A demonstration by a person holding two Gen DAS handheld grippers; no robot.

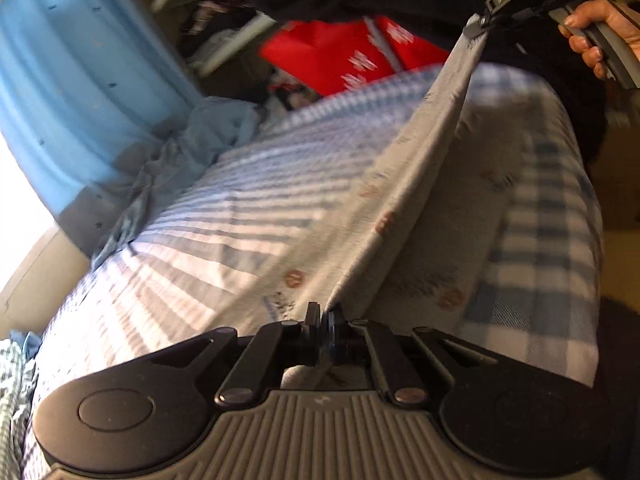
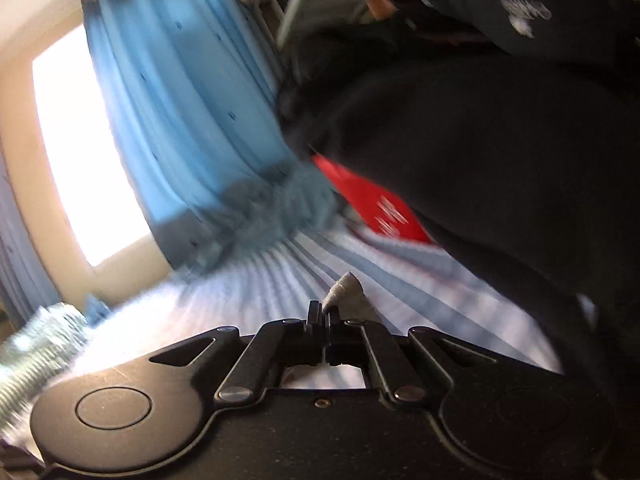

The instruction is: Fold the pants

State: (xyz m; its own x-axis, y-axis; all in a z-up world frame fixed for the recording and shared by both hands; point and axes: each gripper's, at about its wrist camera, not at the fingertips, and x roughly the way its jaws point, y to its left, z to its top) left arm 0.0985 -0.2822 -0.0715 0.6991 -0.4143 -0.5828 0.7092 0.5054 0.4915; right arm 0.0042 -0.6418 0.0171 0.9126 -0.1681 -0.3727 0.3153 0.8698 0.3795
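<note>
Grey pants (image 1: 404, 184) with small printed figures hang stretched in the air over a blue-and-white checked bed (image 1: 224, 216). My left gripper (image 1: 324, 314) is shut on one end of the pants' edge. My right gripper (image 1: 482, 26), held by a hand, is shut on the other end, up at the top right of the left wrist view. In the right wrist view my right gripper (image 2: 323, 312) pinches a small grey corner of the pants (image 2: 346, 286). The taut edge runs straight between the two grippers.
A blue curtain (image 2: 180, 112) hangs by a bright window (image 2: 80, 148) at the left. A red bag (image 1: 344, 56) lies past the bed. The person's dark clothing (image 2: 500, 168) fills the right. Crumpled blue cloth (image 1: 176, 148) lies at the bed's far edge.
</note>
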